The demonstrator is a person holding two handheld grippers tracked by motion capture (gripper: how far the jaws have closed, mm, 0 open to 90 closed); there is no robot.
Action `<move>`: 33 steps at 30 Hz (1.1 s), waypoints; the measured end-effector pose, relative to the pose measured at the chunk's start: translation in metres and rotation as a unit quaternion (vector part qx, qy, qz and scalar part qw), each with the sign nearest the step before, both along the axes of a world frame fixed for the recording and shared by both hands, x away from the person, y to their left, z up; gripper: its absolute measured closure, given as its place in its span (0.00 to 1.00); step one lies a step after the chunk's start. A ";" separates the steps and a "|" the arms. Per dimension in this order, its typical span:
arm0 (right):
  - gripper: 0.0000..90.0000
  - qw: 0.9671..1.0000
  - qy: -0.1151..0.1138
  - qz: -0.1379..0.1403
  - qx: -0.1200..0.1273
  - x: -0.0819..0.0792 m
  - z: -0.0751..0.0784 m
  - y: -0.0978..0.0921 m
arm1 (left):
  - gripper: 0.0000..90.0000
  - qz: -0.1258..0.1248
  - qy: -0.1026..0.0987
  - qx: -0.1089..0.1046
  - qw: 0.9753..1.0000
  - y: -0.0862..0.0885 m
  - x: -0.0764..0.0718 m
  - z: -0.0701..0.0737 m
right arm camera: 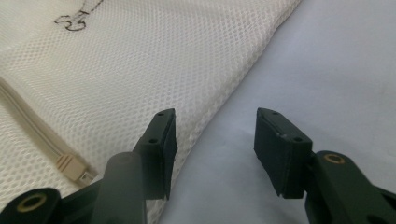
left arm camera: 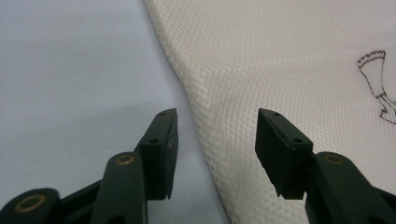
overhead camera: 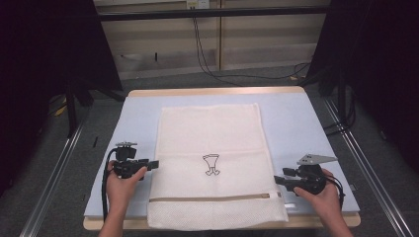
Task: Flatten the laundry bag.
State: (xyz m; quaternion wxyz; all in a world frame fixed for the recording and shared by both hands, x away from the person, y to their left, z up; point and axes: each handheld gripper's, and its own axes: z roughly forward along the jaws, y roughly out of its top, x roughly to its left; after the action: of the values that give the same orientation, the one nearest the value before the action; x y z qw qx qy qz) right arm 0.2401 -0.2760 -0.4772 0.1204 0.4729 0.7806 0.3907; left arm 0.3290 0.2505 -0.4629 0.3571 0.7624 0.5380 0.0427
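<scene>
A cream mesh laundry bag (overhead camera: 212,158) lies flat on the pale blue table top (overhead camera: 296,123), with a small black line drawing (overhead camera: 211,164) at its middle and a beige zipper (overhead camera: 212,198) across its near end. My left gripper (overhead camera: 156,164) stands open at the bag's left edge (left arm camera: 196,107), one jaw over the table, the other over the mesh. My right gripper (overhead camera: 277,179) is open at the bag's right edge (right arm camera: 224,102), just above the zipper pull (right arm camera: 71,168). Nothing is held in either one.
The bag's near end hangs slightly over the table's front edge (overhead camera: 321,222). Black cables (overhead camera: 207,59) run on the floor behind the table. Dark stands and metal rails (overhead camera: 49,187) flank both sides.
</scene>
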 end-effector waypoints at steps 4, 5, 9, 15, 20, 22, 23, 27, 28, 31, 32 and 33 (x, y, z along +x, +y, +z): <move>0.58 1.000 0.008 0.001 -0.004 0.008 -0.003 0.003 | 0.54 -0.003 0.004 0.005 1.000 0.000 -0.008 -0.001; 0.59 1.000 0.012 0.001 -0.004 0.009 -0.003 0.004 | 0.54 -0.007 0.006 0.007 1.000 0.000 -0.010 -0.002; 0.65 1.000 0.017 0.012 -0.007 0.013 -0.003 0.006 | 0.55 -0.018 0.015 0.002 1.000 -0.003 -0.018 -0.005; 0.68 1.000 0.021 0.016 -0.011 0.016 -0.001 0.012 | 0.71 -0.033 0.022 0.027 0.999 -0.012 -0.025 -0.002; 0.64 1.000 0.003 -0.002 -0.009 0.012 0.006 0.012 | 0.91 -0.035 0.043 0.012 0.998 -0.009 -0.025 -0.004; 0.63 1.000 0.016 0.013 -0.008 0.010 0.003 0.016 | 0.93 -0.034 0.048 0.006 0.998 -0.008 -0.025 -0.005; 0.63 1.000 0.019 0.016 -0.011 0.010 0.001 0.017 | 0.93 -0.032 0.048 0.005 0.998 -0.009 -0.025 -0.005; 0.70 0.999 0.031 0.013 -0.010 0.012 -0.001 0.021 | 0.95 -0.029 0.048 0.005 0.998 -0.011 -0.024 -0.004; 0.78 0.999 0.035 0.011 -0.009 0.014 0.000 0.022 | 0.96 -0.030 0.047 0.006 0.998 -0.010 -0.023 -0.003; 0.93 0.999 0.042 0.009 -0.003 0.018 -0.001 0.022 | 0.96 -0.025 0.040 -0.002 0.999 -0.008 -0.020 -0.002; 0.96 0.999 0.045 0.010 0.001 0.020 -0.001 0.022 | 0.96 -0.021 0.038 -0.006 0.999 -0.007 -0.018 -0.002; 0.97 0.999 0.044 0.010 0.002 0.022 -0.001 0.022 | 0.96 -0.015 0.036 -0.013 0.999 -0.007 -0.017 -0.002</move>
State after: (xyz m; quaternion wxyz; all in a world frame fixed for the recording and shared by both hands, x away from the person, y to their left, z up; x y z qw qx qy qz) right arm 0.2618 -0.2543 -0.4777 0.0810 0.4818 0.7893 0.3719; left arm 0.3120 0.2435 -0.4651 0.3481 0.7667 0.5395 0.0026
